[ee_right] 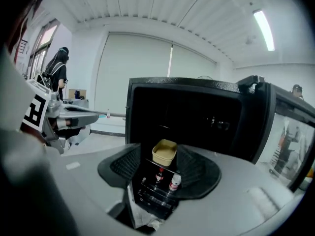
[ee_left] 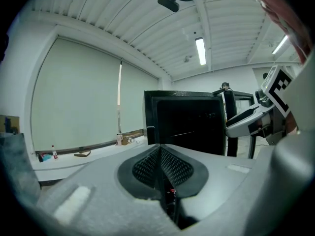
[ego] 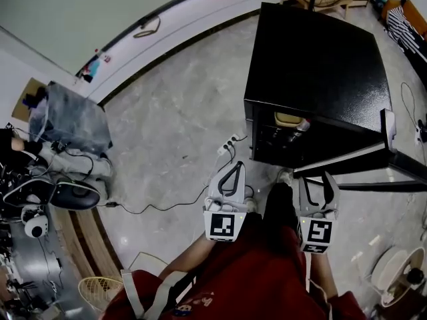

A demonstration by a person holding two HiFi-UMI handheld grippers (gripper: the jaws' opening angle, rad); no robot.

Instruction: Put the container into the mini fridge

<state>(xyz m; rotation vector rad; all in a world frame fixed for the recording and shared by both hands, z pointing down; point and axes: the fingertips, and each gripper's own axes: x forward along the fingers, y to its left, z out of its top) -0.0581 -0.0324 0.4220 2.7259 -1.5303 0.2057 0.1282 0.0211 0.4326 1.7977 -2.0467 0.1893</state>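
the container (ee_right: 165, 153) rests inside the fridge (ego: 313, 59), seemingly delivered, so the right gripper (ee_right: 164, 167) jaws gape empty; the left gripper (ee_left: 160, 156) jaws are pressed together, idle.

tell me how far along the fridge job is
Done: the container sits on a shelf inside the mini fridge. In hand: nothing; the right gripper is open, the left gripper shut and empty. Left: probably closing the open door.
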